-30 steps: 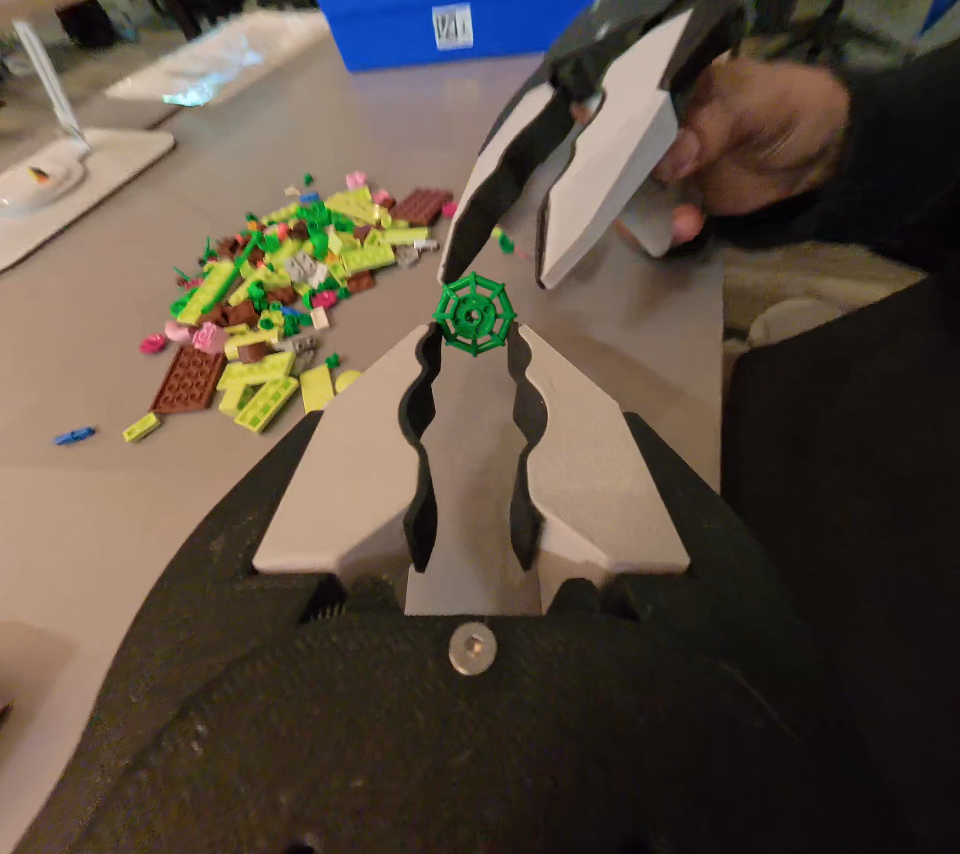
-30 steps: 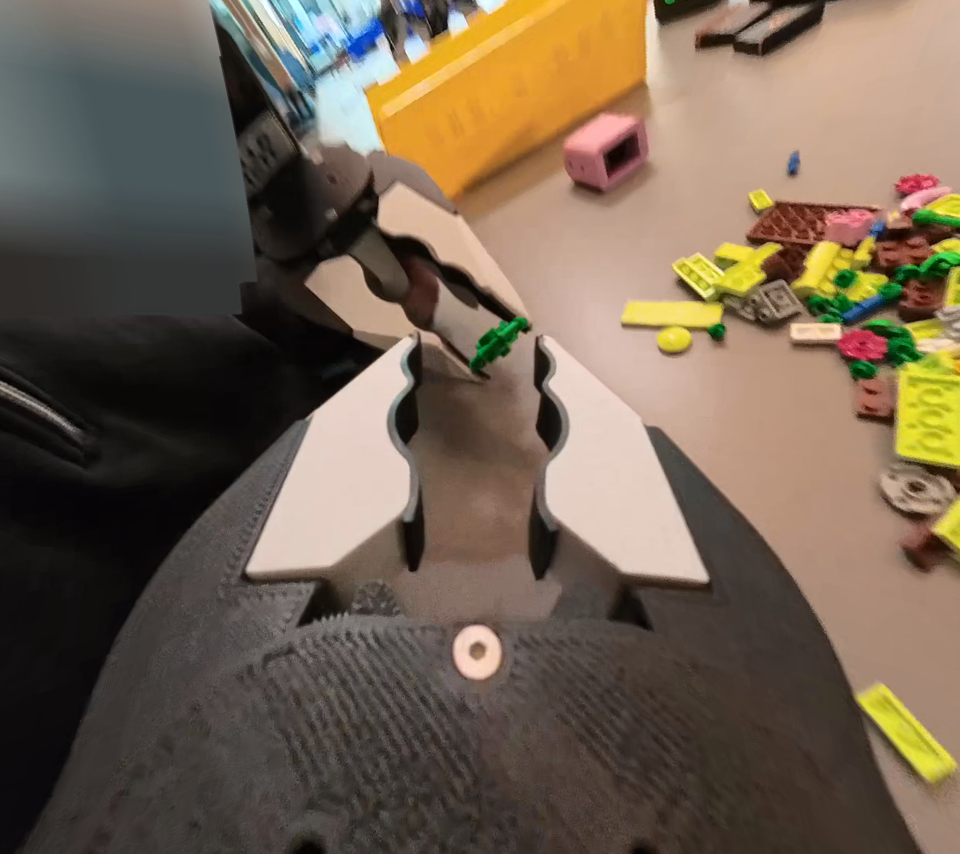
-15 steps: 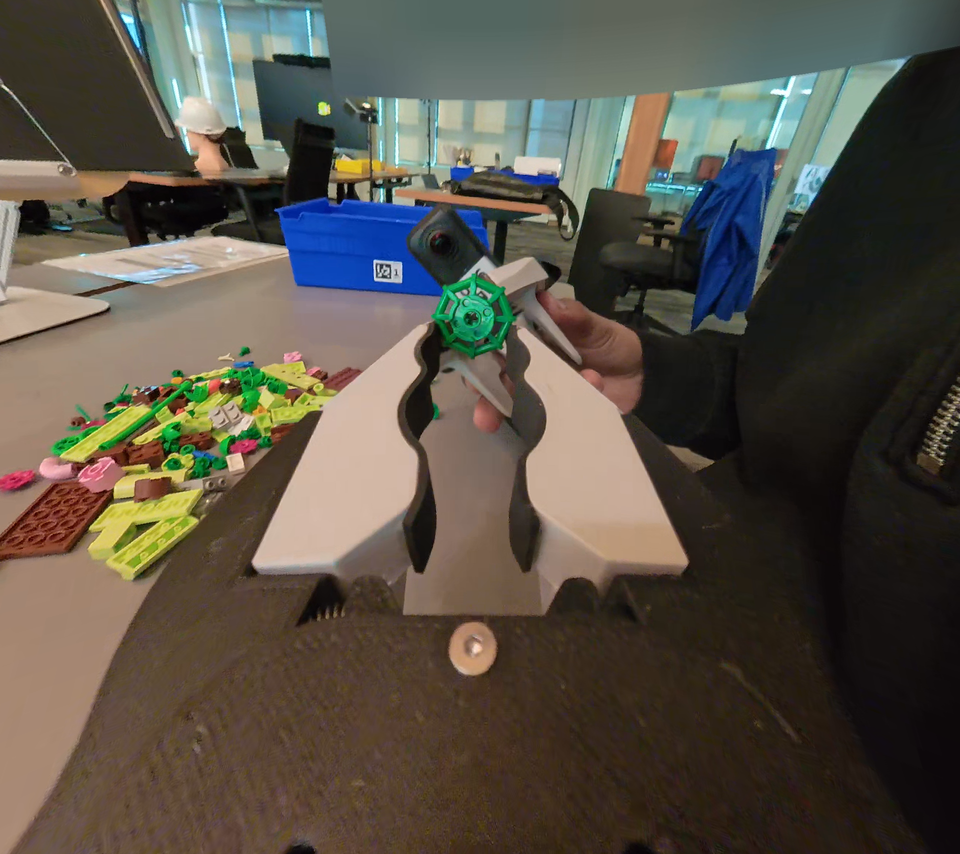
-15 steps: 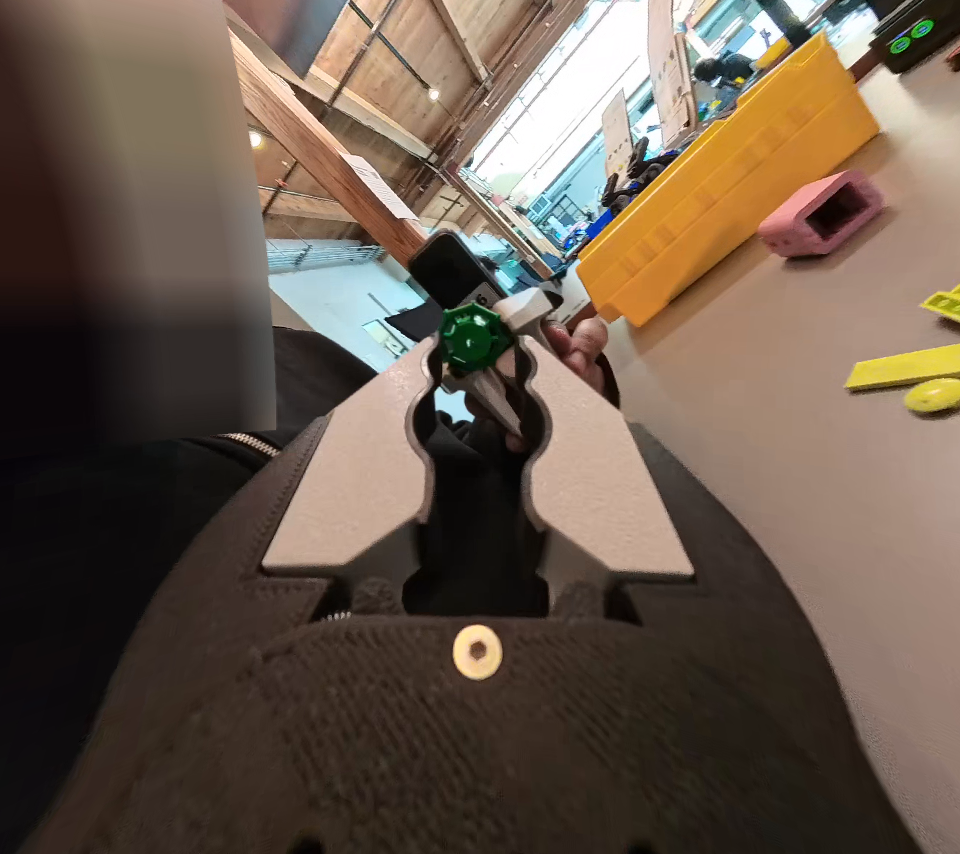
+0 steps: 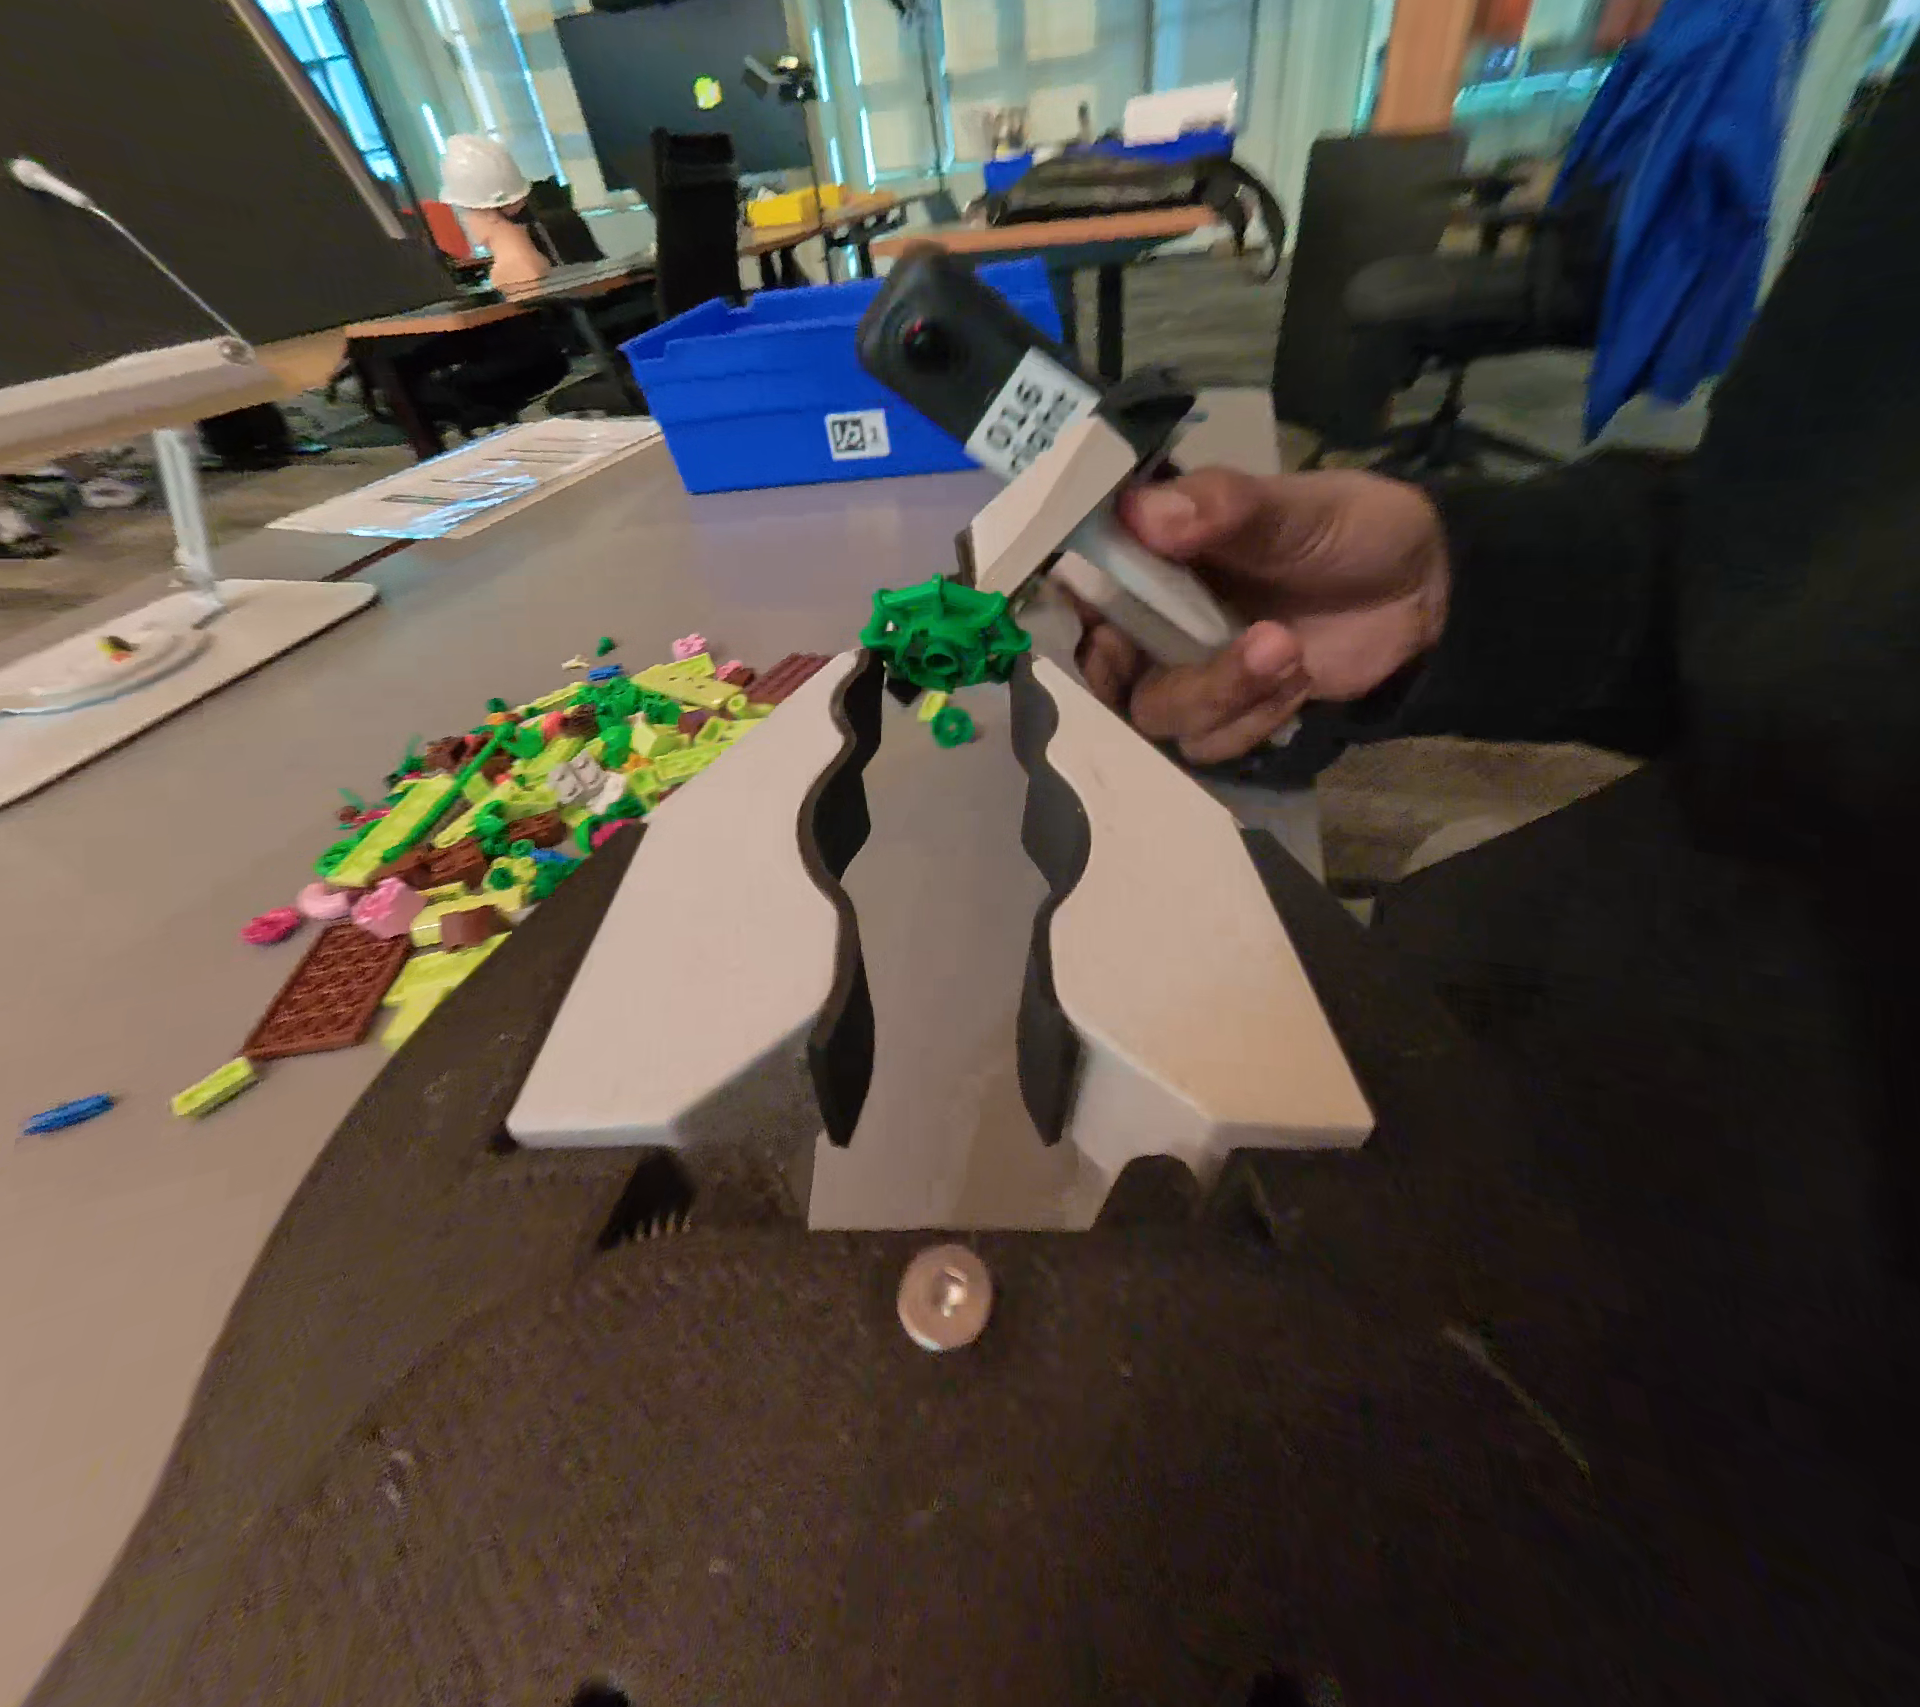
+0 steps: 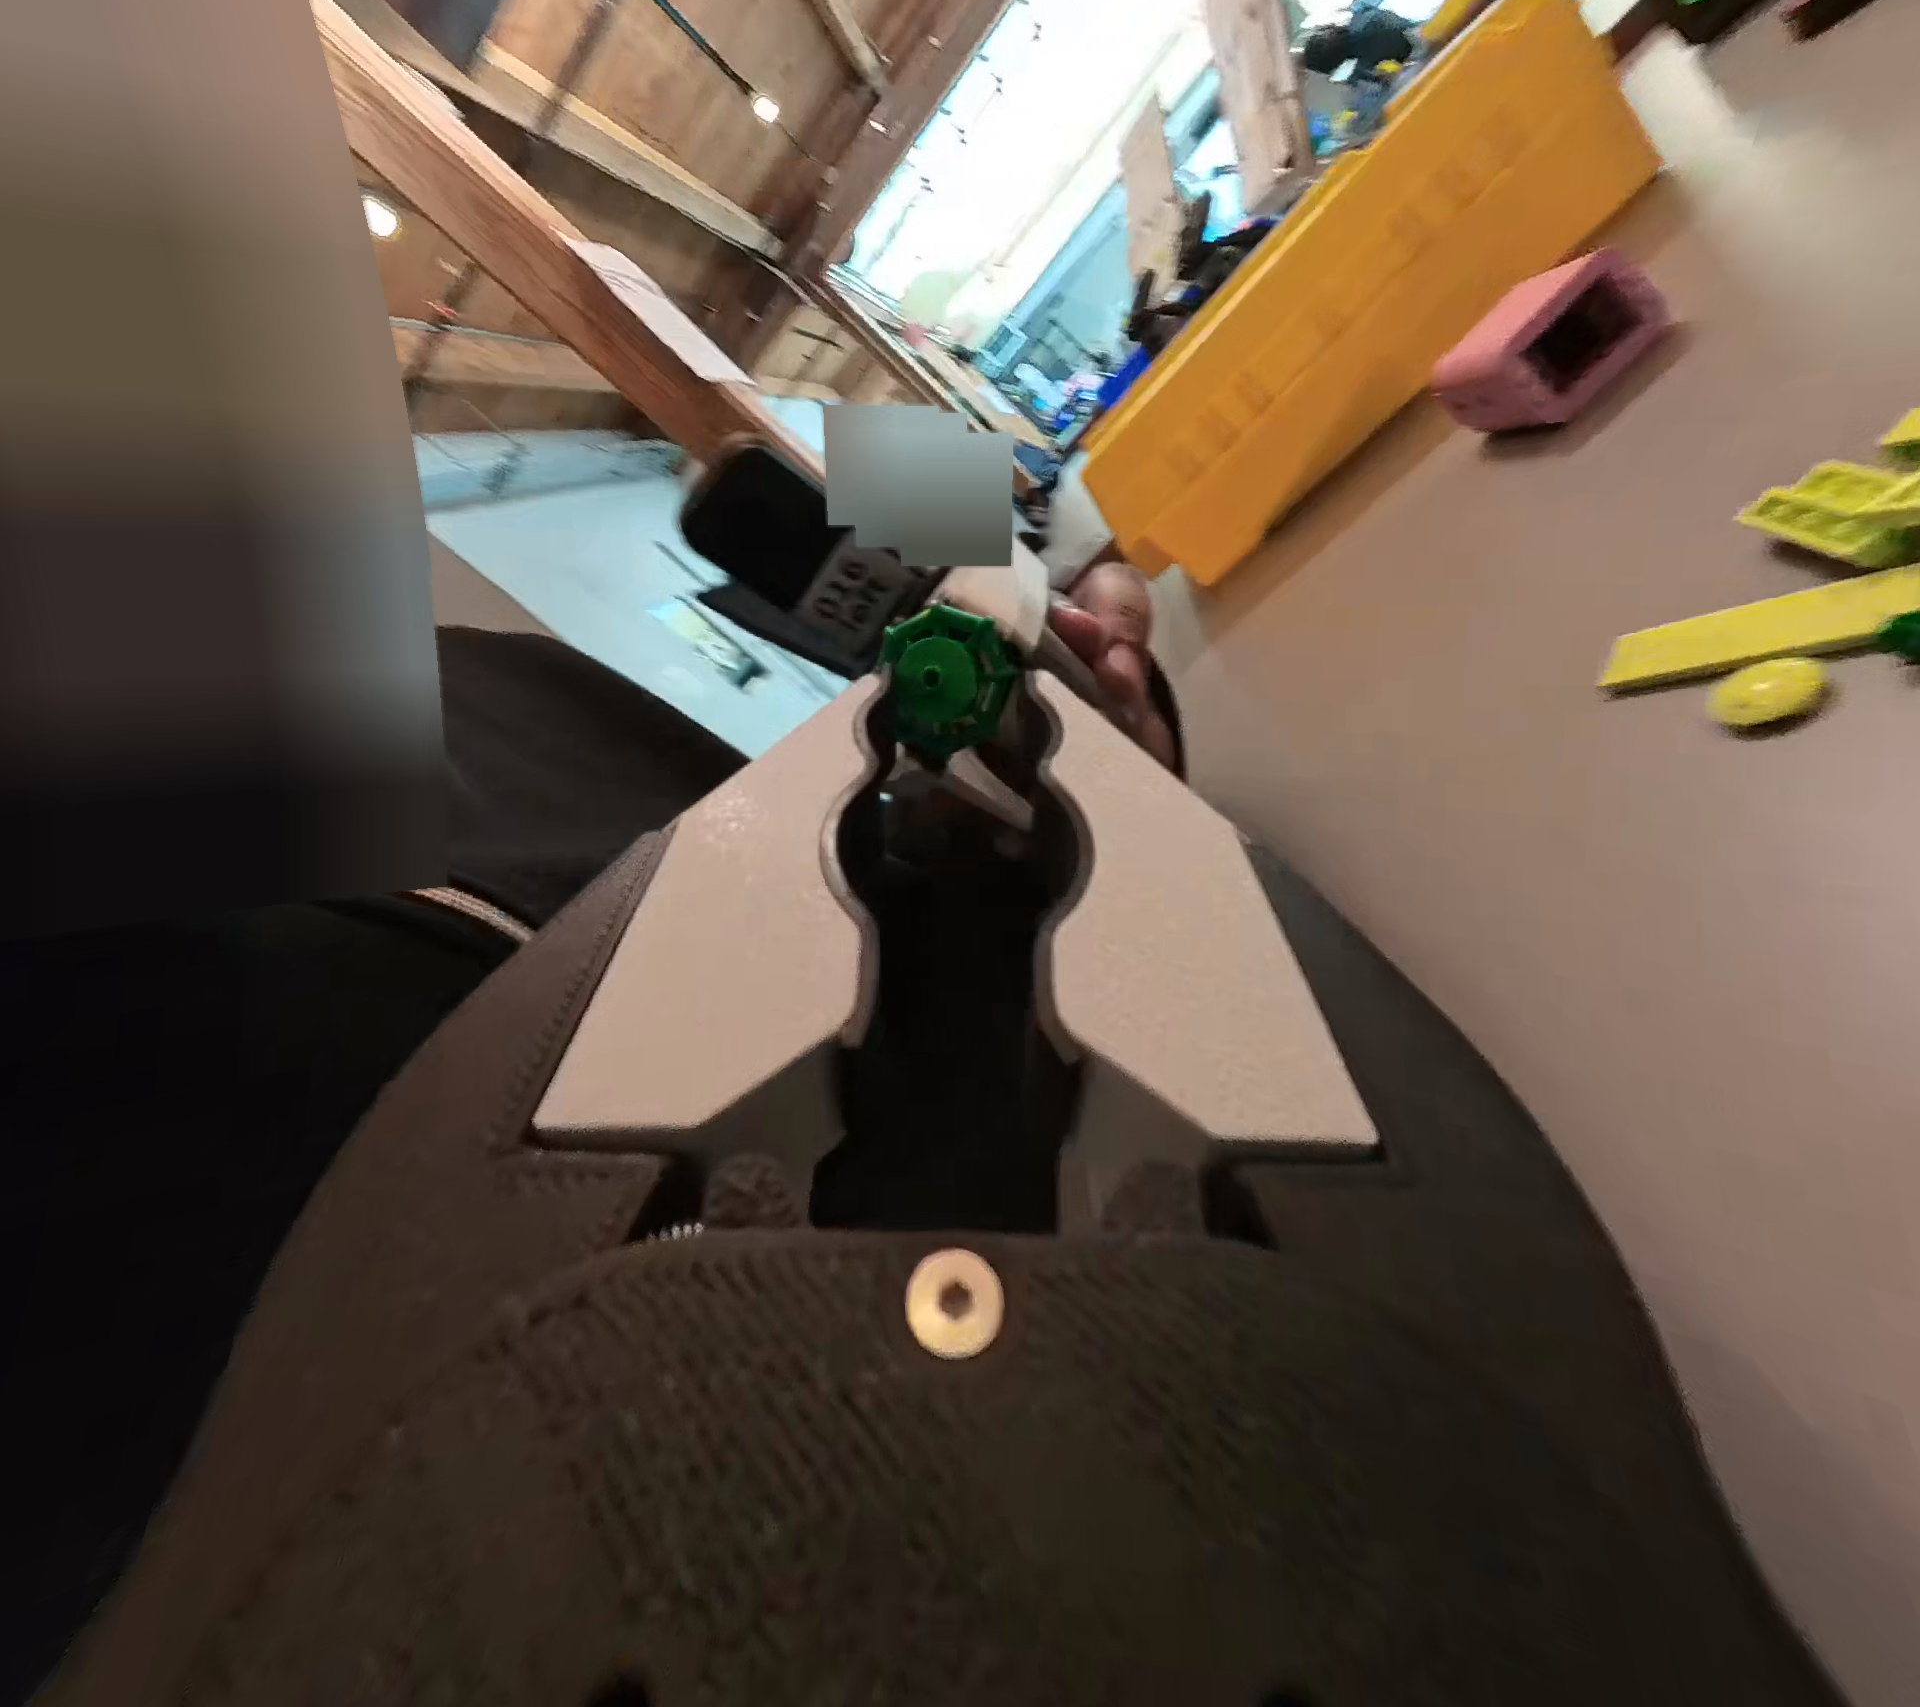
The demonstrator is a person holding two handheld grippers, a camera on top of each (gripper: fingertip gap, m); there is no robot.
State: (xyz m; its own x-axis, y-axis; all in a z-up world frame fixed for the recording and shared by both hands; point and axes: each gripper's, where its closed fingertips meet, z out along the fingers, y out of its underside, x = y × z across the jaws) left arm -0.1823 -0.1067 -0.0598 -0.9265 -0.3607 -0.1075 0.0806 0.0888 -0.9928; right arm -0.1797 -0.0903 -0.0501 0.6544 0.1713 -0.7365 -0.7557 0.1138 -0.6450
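Left wrist view shows the left gripper (image 5: 943, 670) closed on a round green web-shaped piece (image 5: 943, 634), pinched at the very tips of its two grey fingers (image 5: 748, 888) and held up above the grey worktop (image 5: 156, 878). The right gripper (image 5: 997, 587) comes in from the right, carried by a hand (image 5: 1278, 597) in a dark sleeve, and its tip touches the far edge of the same green piece. Left of the fingers, a heap of small building bricks (image 5: 499, 805) in lime, green, brown and pink lies on the worktop, with a brown studded plate (image 5: 330, 992) at its near edge and a small blue piece (image 5: 68, 1115) apart from it. A blue bin (image 5: 769, 400) stands farther back. Right wrist view looks the other way: the right gripper's own fingers (image 6: 769, 919) stand narrow, closed on either side of the green piece (image 6: 943, 678), with the left gripper just behind it, mostly hidden. On the worktop to the right sit a yellow bin (image 6: 1382, 286), a pink box (image 6: 1548, 353) and a few lime bricks (image 6: 1766, 629).
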